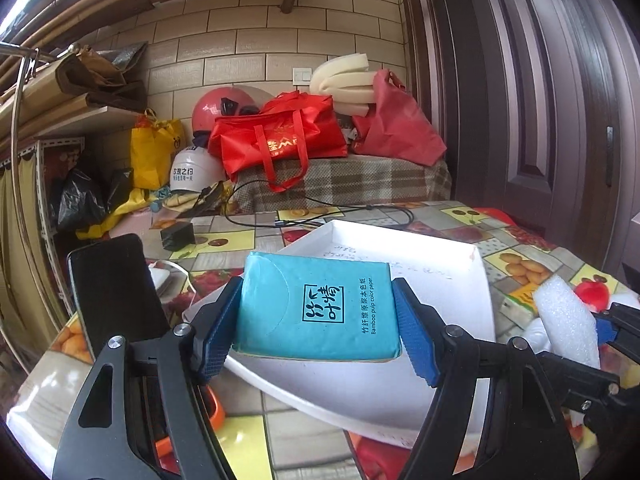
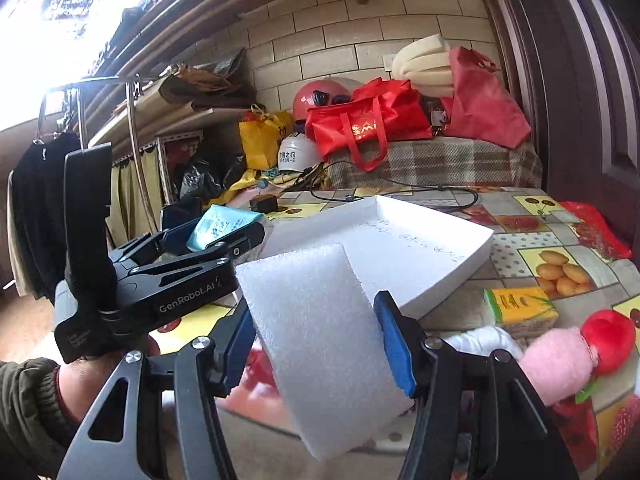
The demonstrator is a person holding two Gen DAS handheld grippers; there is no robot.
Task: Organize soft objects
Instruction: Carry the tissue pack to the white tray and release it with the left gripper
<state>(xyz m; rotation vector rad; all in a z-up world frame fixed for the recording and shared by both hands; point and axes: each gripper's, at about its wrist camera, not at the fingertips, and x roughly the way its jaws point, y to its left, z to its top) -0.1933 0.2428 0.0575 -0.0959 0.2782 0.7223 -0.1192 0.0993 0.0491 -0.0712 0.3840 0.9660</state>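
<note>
Foam block (image 2: pixel 320 344) sits clamped in my right gripper (image 2: pixel 316 344); left gripper (image 1: pixel 316 320) clamps the teal tissue pack (image 1: pixel 316 304). Both hover at the white tray's (image 1: pixel 440 264) 6 o'clock edge. Risk: grippers collide, or either object slips onto the table.

Teal tissue pack (image 1: pixel 316 306), white foam block (image 2: pixel 320 344), white tray (image 2: pixel 420 240), fruit-patterned tablecloth (image 2: pixel 560 264), red bag (image 1: pixel 280 136).

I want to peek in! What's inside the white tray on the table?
Only faint handwriting shows on the floor of the white tray. The blue tissue pack in the left gripper and the foam block in the right gripper hide its near part.
</note>
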